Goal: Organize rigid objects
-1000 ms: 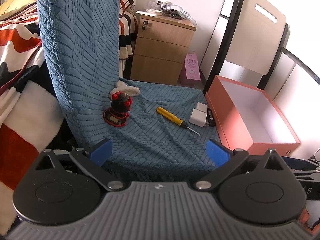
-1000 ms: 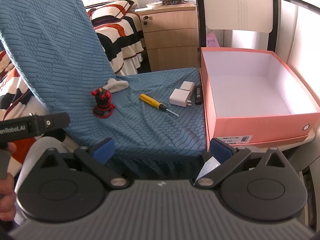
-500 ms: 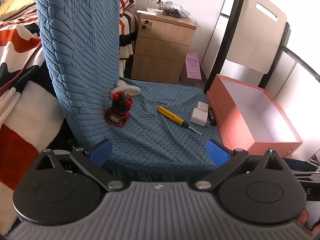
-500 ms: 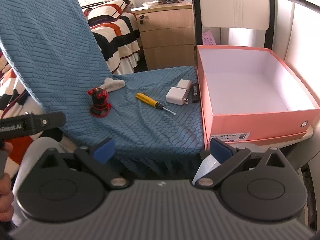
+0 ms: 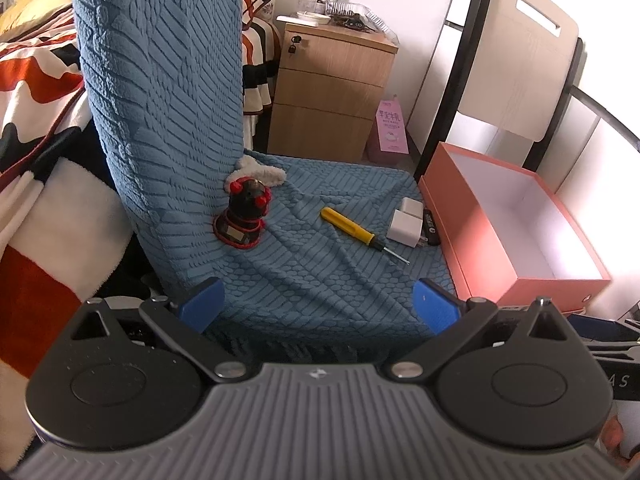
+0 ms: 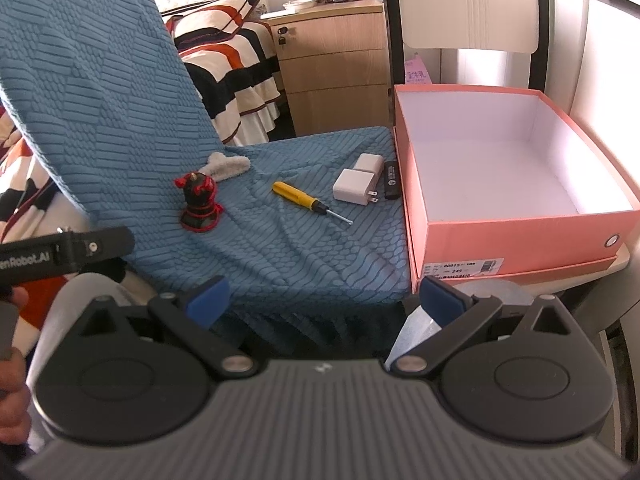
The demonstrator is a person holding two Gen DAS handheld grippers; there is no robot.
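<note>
On the blue-covered chair seat (image 5: 320, 264) lie a black and red figurine (image 5: 242, 218) (image 6: 199, 204), a yellow screwdriver (image 5: 352, 229) (image 6: 300, 197), two white chargers (image 5: 407, 222) (image 6: 357, 183) and a small black stick (image 5: 431, 228) (image 6: 391, 179). An open pink box (image 5: 472, 236) (image 6: 520, 232) stands empty on the right, beside the seat. My left gripper (image 5: 316, 306) is open and empty, short of the seat's front edge. My right gripper (image 6: 324, 294) is open and empty, also short of the seat.
A white fluffy piece (image 5: 260, 170) lies behind the figurine against the chair back (image 5: 168, 80). A wooden drawer cabinet (image 5: 332, 92) and a striped bed (image 6: 232, 52) stand behind. A second chair (image 5: 520, 52) holds the box.
Both grippers have drifted slightly; the scene sits a little further off in the right wrist view. No object has moved.
</note>
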